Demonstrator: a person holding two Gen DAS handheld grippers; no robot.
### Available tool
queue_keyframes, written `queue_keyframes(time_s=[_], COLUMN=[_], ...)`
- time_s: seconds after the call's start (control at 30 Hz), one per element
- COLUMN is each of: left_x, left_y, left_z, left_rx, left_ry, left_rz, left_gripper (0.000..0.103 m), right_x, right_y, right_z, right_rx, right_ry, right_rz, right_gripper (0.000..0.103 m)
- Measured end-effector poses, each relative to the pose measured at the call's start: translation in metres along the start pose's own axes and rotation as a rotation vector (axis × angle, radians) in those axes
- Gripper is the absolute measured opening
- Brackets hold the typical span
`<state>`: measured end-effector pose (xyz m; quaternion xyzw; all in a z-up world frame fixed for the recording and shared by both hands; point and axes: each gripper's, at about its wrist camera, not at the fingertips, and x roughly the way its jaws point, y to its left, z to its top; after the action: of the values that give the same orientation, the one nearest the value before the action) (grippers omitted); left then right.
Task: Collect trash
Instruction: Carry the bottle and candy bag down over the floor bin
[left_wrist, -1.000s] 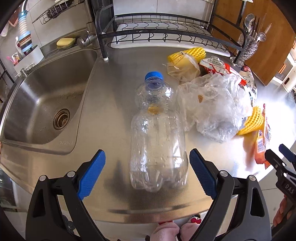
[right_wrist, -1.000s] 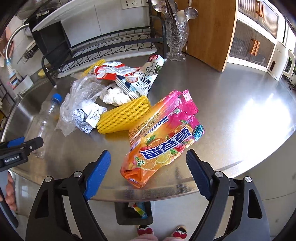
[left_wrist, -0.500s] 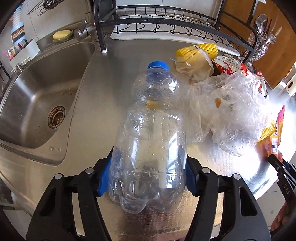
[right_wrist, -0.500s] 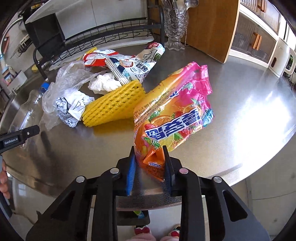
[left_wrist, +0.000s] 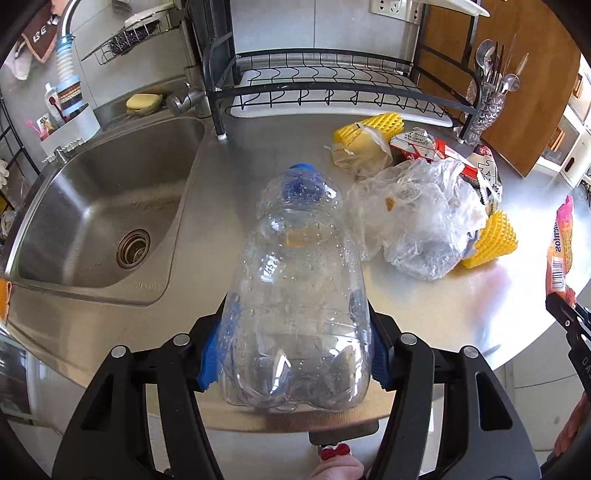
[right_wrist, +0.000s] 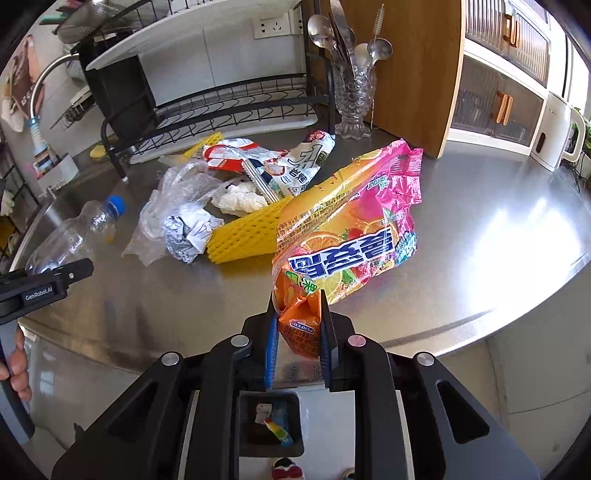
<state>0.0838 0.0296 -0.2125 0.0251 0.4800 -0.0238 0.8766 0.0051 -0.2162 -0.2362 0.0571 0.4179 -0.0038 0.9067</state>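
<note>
One bottle (left_wrist: 295, 291), one candy bag (right_wrist: 343, 236), two yellow nets (left_wrist: 493, 240).

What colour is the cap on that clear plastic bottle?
Blue. The cap on the bottle shows best in the right wrist view.

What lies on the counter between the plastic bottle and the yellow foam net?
In the right wrist view, a crumpled clear plastic bag with balled-up paper inside lies between the plastic bottle and the yellow foam net.
</note>
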Motion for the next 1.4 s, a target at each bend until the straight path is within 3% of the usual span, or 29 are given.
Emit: queue_keyframes(time_s=[0.27, 0.63, 0.87, 1.03, 1.4], left_x=[-0.070, -0.108, -0.091, -0.067, 0.034], left_y=[-0.019, -0.055, -0.075, -0.082, -0.078], left_z=[-0.047, -0.150, -0.196, -0.218, -0.248], left_rx=[0.004, -0.039, -0.043, -0.054, -0.088], left_ry=[-0.055, 0.030, 0.118, 0.166, 0.312], left_rz=[0.023, 0.024, 0.015, 0.000, -0.043], left_gripper=[0.059, 0.059, 0.059, 0.059, 0.059], right_x=[-0.061, -0.104, -0.091, -0.056, 0.039], right_y=[0.010, 0.010, 0.009, 0.011, 0.020], right_z=[-0.027, -0.098, -0.139, -0.170, -0.228], right_rx=[-0.101, -0.214, -0.249, -0.246, -0.246], right_ry=[-0.039, 0.066, 0.182, 0.288, 0.426], right_rz=[0.110, 0.283, 0.355, 0.388, 0.353], right_gripper=[0.019, 0.020, 0.020, 0.020, 0.020])
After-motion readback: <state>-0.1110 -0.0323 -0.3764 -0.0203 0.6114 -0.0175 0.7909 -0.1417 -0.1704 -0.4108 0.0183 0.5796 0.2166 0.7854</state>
